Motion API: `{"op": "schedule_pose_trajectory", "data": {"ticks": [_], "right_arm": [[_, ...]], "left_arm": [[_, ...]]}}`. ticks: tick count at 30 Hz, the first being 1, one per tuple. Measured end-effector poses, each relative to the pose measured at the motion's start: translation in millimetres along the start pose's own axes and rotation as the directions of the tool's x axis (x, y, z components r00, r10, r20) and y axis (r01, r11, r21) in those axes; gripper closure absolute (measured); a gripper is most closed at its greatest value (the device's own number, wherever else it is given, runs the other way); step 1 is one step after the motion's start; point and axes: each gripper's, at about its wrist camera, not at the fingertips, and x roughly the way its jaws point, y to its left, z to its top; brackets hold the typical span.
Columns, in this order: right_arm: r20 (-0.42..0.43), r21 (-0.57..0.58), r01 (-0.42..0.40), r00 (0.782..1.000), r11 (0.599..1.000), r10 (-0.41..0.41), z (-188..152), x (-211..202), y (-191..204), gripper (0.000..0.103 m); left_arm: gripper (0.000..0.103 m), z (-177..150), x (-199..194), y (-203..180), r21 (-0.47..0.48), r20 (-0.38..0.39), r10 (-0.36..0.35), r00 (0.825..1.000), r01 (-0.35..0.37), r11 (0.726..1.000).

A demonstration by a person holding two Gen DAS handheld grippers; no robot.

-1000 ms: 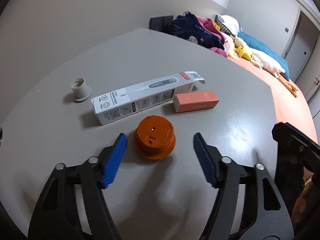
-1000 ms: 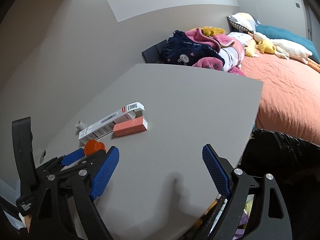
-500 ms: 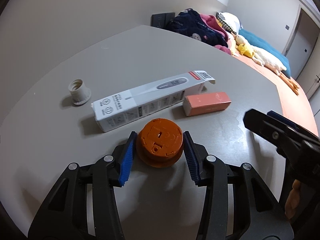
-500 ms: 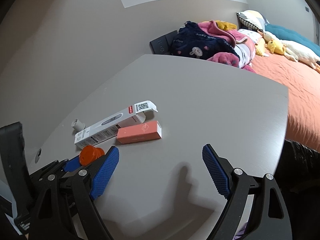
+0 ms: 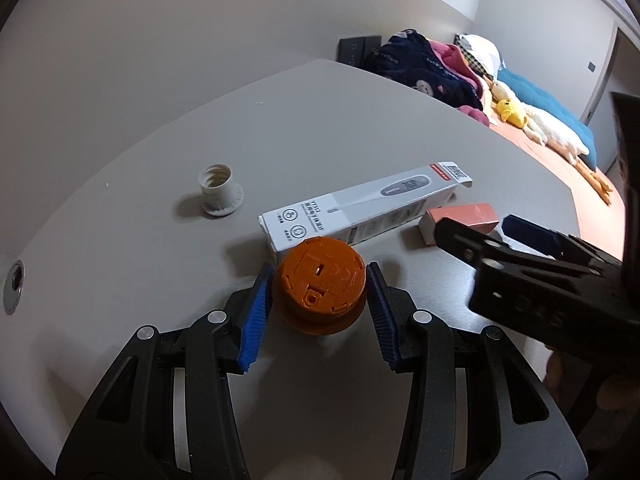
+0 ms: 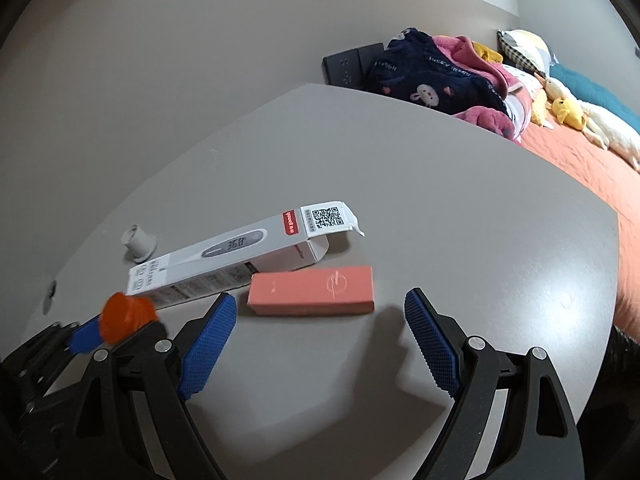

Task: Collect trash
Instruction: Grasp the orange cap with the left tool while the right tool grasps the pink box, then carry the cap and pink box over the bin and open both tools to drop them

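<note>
My left gripper is shut on an orange round lid, which looks lifted slightly off the grey table; the lid also shows in the right wrist view. Behind it lies a white thermometer box, also in the right wrist view. A pink box lies just ahead of my right gripper, which is open and empty. A white screw cap stands at the left.
The table's right edge borders a bed with an orange cover, piled clothes and plush toys. A black wall socket sits behind the table. A cable hole is at the table's left.
My left gripper closed on the orange lid and raised it a little. My right gripper moved forward and left toward the pink box and stayed open.
</note>
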Motion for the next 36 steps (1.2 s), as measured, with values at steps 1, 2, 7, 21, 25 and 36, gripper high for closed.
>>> {"op": "schedule_pose_trajectory", "data": {"ticks": [1,2,7,21,25,36], "right_arm": [[-0.004,-0.007,0.009,1.000,1.000,-0.009,1,3,2,0.017],[-0.007,-0.013,0.018,1.000,1.000,-0.018,2,5,3,0.017],[-0.002,-0.045,0.056,0.998,0.997,-0.056,2,9,8,0.022],[0.017,0.051,-0.058,0.998,0.997,0.057,0,-15,-16,0.037],[0.034,0.059,-0.069,0.997,0.996,0.068,-2,-29,-21,0.037],[0.077,0.074,-0.114,0.991,0.991,0.108,-19,-75,-29,0.037]], "left_arm": [[0.058,0,0,0,0.000,-0.002,-0.001,1.000,0.001,1.000],[0.058,0,1,1,0.000,-0.005,-0.001,1.000,0.001,1.000],[0.058,0,3,0,-0.002,-0.014,-0.003,1.000,0.002,1.000],[0.058,-1,4,-11,-0.013,-0.013,-0.041,0.999,0.040,0.999],[0.058,-5,-1,-20,-0.012,-0.012,-0.057,0.998,0.057,0.998],[0.058,-12,-26,-44,0.013,0.012,-0.099,0.995,0.099,0.995]]}}
